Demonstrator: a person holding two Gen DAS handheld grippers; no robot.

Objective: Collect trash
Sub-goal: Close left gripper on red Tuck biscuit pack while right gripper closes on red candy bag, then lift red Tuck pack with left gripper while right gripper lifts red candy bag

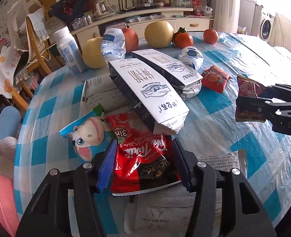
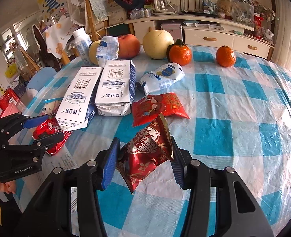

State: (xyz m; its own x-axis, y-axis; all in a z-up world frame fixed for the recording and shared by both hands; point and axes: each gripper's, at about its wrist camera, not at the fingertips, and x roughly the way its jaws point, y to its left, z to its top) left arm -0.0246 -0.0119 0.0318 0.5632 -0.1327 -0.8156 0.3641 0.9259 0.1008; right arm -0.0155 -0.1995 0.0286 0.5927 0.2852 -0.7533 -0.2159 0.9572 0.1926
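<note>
My left gripper is shut on a red milk-tea packet, whose far end lies under a white milk carton. A second white carton lies beside it. My right gripper is shut on a dark red foil snack wrapper, held just above the checked tablecloth. A red envelope packet lies just beyond it. The right gripper also shows at the right of the left wrist view, and the left gripper at the left of the right wrist view.
Crumpled white-blue pouches, a white bottle, a cartoon wrapper and flat grey paper packaging lie around. A pear, an apple and two oranges stand at the far edge. Chairs stand left.
</note>
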